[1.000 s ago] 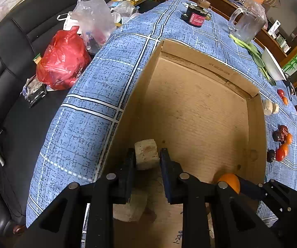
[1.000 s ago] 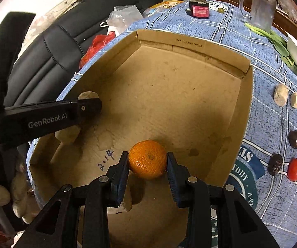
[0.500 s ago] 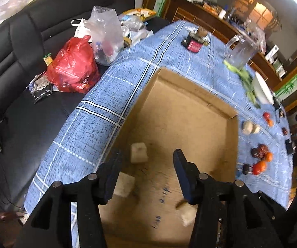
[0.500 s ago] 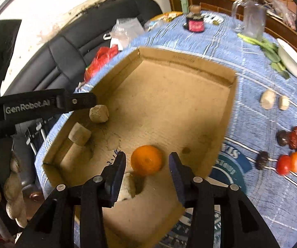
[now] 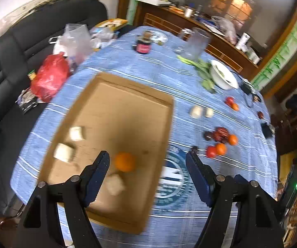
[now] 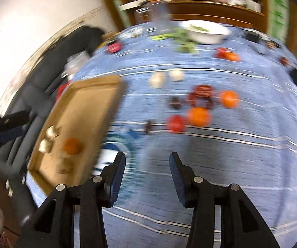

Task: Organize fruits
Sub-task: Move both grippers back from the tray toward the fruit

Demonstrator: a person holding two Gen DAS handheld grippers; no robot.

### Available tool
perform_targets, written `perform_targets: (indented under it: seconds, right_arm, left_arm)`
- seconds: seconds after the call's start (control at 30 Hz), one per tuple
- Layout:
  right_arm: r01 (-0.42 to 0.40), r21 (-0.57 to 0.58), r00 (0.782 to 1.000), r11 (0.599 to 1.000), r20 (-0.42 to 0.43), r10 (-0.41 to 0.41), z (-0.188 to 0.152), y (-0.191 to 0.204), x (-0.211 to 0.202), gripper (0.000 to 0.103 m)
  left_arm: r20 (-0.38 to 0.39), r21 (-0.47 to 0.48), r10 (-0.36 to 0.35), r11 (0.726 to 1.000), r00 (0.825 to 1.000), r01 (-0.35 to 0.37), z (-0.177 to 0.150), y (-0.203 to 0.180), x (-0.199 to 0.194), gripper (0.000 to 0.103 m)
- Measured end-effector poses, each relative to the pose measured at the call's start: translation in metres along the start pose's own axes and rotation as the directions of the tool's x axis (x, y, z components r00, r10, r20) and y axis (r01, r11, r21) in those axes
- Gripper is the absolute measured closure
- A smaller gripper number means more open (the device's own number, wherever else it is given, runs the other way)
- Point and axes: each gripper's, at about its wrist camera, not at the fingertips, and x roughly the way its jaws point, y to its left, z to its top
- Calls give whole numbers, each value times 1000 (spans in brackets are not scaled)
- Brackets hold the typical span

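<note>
A shallow cardboard box lies on the blue checked tablecloth; it also shows in the right wrist view. Inside it lie an orange, also seen from the right wrist, and three pale fruit chunks, one at the left. My left gripper is open and empty, high above the box's near end. My right gripper is open and empty over bare cloth right of the box. Loose fruit lies on the cloth: a red tomato, small oranges, dark fruit and two pale chunks.
A white bowl with green vegetables, a glass jug and a dark jar stand at the far side of the table. A red bag and a clear bag lie on the black sofa at the left.
Both grippers opened and let go: the left dropped a pale chunk, the right the orange, both into the box. Both then rose, and the right swung right over the cloth.
</note>
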Motion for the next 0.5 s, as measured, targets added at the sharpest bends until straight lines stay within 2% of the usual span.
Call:
perform_targets:
  seconds: [0.1, 0.2, 0.37, 0.5]
  right_arm:
    - [43, 66, 999, 997, 11, -44, -5, -36, -13, 55]
    - [42, 108, 999, 993, -6, -42, -9, -61, -18, 55]
    - [48, 111, 999, 993, -6, -47, -14, -75, -19, 55]
    - [44, 114, 999, 993, -28, -41, -15, -78, -8, 55]
  left_arm:
    - [-26, 31, -35, 999, 999, 35, -10, -26, 11, 28]
    - [-57, 65, -60, 996, 997, 64, -19, -50, 21, 28]
    - [-68, 132, -67, 988, 995, 75, -32, -77, 28, 28]
    - [-82, 168, -54, 983, 995, 67, -38, -82, 35, 28]
